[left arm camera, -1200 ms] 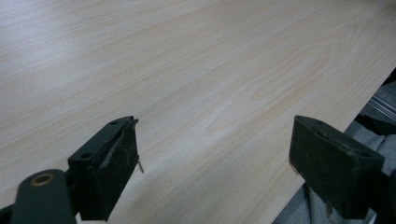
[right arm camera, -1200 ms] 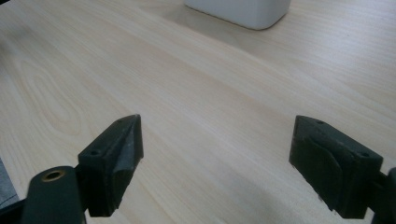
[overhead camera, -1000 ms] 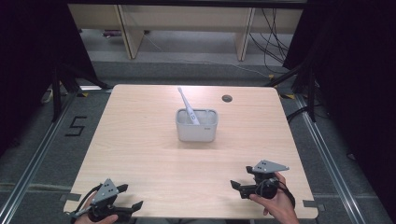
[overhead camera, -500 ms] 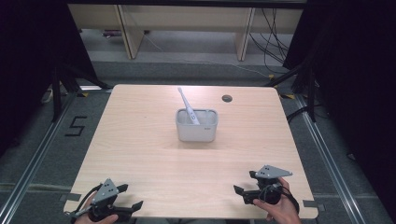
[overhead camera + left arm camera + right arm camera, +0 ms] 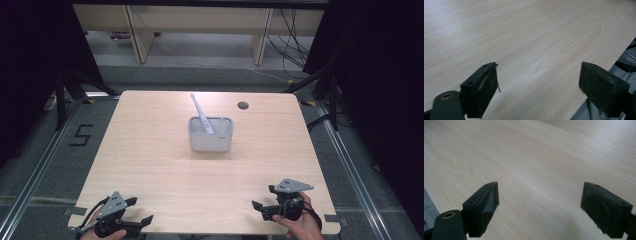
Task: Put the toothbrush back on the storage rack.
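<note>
Toothbrush (image 5: 201, 114): stands in the grey cup (image 5: 210, 135), tilted, its long way leaning up and to the left.
Cup: in the middle of the table (image 5: 150, 165).
Left gripper (image 5: 137, 212): near the front edge, far from the cup, jaws wide apart, holding nothing.
Right gripper (image 5: 263, 200): also near the front edge, jaws wide apart, holding nothing.
Nearer one: the right gripper, I think, by a little.

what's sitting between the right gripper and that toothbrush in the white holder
Nothing visible. In the high view only bare table lies between the right gripper, at the near edge with jaws open, and the toothbrush leaning in the white holder at mid-table.
</note>
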The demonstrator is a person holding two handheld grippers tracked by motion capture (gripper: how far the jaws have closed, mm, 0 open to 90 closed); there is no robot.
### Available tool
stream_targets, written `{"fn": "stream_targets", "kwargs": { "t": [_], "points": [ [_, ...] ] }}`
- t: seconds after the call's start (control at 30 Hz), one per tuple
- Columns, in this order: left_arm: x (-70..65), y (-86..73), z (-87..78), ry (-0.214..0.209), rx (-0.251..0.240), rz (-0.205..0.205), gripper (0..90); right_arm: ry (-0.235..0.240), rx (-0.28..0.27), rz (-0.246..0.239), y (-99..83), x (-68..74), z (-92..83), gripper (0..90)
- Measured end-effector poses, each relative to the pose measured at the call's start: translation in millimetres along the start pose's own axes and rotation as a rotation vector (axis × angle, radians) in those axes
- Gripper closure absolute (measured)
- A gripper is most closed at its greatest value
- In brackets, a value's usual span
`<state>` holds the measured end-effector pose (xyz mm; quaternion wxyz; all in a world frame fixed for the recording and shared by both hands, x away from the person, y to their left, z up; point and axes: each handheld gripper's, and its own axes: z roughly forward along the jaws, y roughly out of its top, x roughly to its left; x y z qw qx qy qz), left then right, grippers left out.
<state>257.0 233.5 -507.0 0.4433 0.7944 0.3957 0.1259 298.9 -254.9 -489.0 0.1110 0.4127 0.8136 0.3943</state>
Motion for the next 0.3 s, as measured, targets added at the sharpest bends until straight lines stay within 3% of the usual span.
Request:
{"fn": "stream_targets", "kwargs": {
  "t": [0.07, 0.23, 0.27, 0.3],
  "points": [
    [0.0, 0.0, 0.0, 0.000, -0.001, 0.000, 14.9, -0.010, -0.007, -0.027, 0.2, -1.5, 0.4, 16.0],
    [0.0, 0.2, -0.6, 0.003, 0.006, 0.001, 14.9, -0.007, -0.003, -0.034, -0.4, -2.1, 1.3, 16.0],
    [0.0, 0.2, -0.5, 0.003, 0.005, 0.001, 14.9, 0.010, -0.003, -0.017, -0.7, -2.1, 2.4, 16.0],
    [0.0, 0.2, -0.5, 0.003, 0.005, 0.001, 14.9, -0.007, -0.001, -0.026, -0.4, -2.8, 1.3, 16.0]
  ]
}}
